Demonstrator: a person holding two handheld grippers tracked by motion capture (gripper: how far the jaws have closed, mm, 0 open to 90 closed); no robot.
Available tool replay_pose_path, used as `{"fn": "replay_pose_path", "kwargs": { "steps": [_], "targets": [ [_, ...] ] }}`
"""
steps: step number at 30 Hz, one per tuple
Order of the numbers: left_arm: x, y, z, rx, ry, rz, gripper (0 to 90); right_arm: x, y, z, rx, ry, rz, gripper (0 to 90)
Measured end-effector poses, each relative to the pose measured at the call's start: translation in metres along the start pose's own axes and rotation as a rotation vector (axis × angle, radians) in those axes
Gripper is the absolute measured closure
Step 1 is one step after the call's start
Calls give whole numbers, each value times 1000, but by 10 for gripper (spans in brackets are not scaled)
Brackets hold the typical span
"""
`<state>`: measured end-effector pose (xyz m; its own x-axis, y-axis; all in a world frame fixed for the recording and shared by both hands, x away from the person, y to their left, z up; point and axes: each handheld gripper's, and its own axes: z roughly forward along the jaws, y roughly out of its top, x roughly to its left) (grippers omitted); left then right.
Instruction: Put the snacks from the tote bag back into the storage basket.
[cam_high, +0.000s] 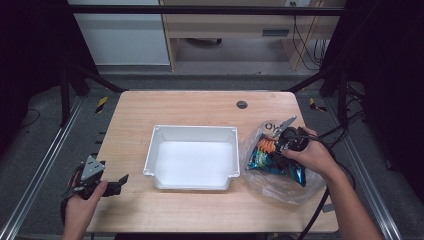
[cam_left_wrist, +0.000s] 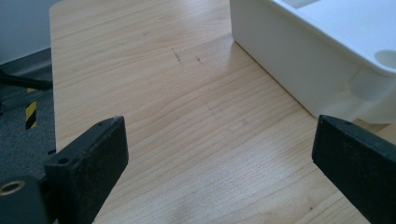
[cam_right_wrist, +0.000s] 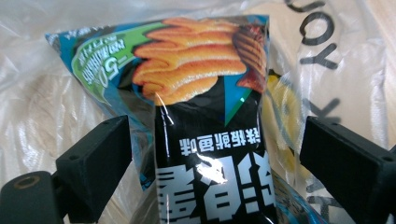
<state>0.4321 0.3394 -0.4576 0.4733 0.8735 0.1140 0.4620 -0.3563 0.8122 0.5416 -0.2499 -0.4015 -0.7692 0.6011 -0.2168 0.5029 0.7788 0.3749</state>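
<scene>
The chip bag (cam_right_wrist: 210, 126) stands between the right gripper (cam_right_wrist: 212, 154)'s two black jaws, which are spread wide on either side of it — a gap shows on both sides, and neither pad presses on the foil. In the high view the right gripper (cam_high: 286, 141) sits at the right of the frame, over the chip bag (cam_high: 272, 161), which lies inside a clear plastic bag (cam_high: 280, 187) on the wooden table (cam_high: 200, 105). The bag's lower end is cut off by the bottom edge of the right gripper view, and a yellow packet (cam_right_wrist: 282, 116) behind the plastic is too blurred to identify. Left of the plastic bag sits a white tray (cam_high: 192, 131). At the lower left of the high view the left gripper (cam_high: 117, 182) hovers near the table's edge — its jaws are wide apart over bare wood.
</scene>
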Motion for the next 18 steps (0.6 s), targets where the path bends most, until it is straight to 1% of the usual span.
{"fn": "replay_pose_path", "kwargs": {
  "steps": [6,12,13,15,17,18],
  "targets": [
    [1,0,0,6,1,3,33,-2,-3,10,17,9,11,96],
    [-2,0,1,5,-1,8,33,-3,-5,17,30,17,3,96],
    [-2,0,1,6,-1,9,33,-4,-6,19,35,19,12,95],
    [-2,0,1,6,-1,10,33,-4,-7,20,40,23,5,96],
    [-1,0,1,7,-1,7,33,-4,-8,23,45,26,12,96],
    [-1,0,1,8,-2,9,33,-5,-8,24,53,28,0,96]
  ]
}}
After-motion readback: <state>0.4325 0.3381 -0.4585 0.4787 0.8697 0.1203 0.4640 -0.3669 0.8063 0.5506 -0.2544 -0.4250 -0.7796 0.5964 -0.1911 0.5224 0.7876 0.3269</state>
